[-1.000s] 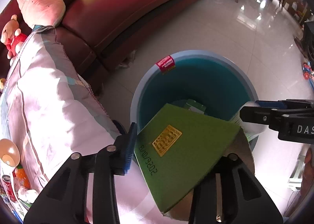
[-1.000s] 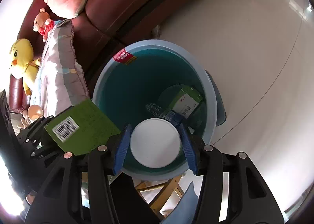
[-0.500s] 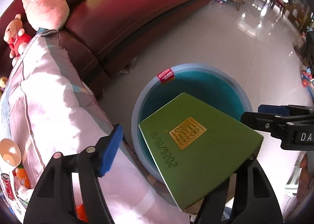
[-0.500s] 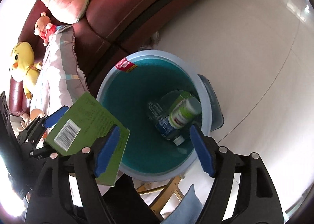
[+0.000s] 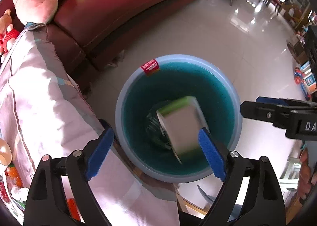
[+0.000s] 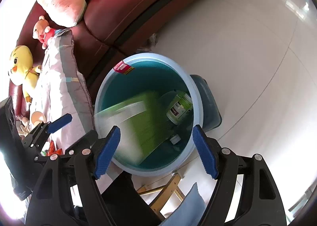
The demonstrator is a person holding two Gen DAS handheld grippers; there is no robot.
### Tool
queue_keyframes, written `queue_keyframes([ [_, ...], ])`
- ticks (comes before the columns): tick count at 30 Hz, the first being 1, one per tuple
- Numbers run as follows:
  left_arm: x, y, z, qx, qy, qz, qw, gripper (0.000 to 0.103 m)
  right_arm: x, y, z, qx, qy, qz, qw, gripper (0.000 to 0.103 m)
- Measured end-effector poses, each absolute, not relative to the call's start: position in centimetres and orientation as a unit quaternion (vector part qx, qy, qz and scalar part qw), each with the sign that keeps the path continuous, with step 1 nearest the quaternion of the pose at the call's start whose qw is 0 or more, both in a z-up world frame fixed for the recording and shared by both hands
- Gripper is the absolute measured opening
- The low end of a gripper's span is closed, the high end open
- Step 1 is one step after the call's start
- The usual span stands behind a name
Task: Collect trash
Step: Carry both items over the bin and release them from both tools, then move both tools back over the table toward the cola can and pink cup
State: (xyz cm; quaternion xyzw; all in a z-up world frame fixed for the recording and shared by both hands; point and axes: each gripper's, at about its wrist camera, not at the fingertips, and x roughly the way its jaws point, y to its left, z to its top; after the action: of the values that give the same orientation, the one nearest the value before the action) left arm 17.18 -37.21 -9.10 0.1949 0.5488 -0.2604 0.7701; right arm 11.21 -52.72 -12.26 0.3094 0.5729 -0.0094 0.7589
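Observation:
A pale blue bin [image 5: 126,95] with a teal inside stands on the floor below both grippers; it also shows in the right wrist view [image 6: 195,95]. A green box [image 5: 182,127], blurred, is inside the bin's mouth, free of any gripper; it shows in the right wrist view too [image 6: 142,119]. A white bottle with a green cap [image 6: 179,107] lies in the bin. My left gripper [image 5: 156,152] is open and empty above the bin's near rim. My right gripper [image 6: 155,150] is open and empty over the bin.
A dark red sofa [image 5: 118,4] with plush toys [image 5: 33,2] runs behind the bin. A pink quilt [image 5: 39,95] lies at the left, touching the bin. Pale tiled floor [image 5: 227,35] spreads to the right. A wooden frame [image 6: 164,188] sits below the bin.
My left gripper opened and the green box dropped into the bin. My right gripper had let go of the white bottle, which now lies in the bin, and stays open.

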Motion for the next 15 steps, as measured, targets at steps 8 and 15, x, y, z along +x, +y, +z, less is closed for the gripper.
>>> queue_keyframes([
  [8, 16.4, -36.2, -9.4, 0.184, 0.555, -0.254, 0.77, 0.091, 10.6, -52.8, -12.1, 0.306, 0.577, -0.014, 0.757, 0.072],
  [15, 15.9, -34.5, -8.8, 0.168, 0.548, -0.246, 0.781, 0.091, 10.5, -51.6, -11.9, 0.291, 0.588, -0.01, 0.755, 0.076],
])
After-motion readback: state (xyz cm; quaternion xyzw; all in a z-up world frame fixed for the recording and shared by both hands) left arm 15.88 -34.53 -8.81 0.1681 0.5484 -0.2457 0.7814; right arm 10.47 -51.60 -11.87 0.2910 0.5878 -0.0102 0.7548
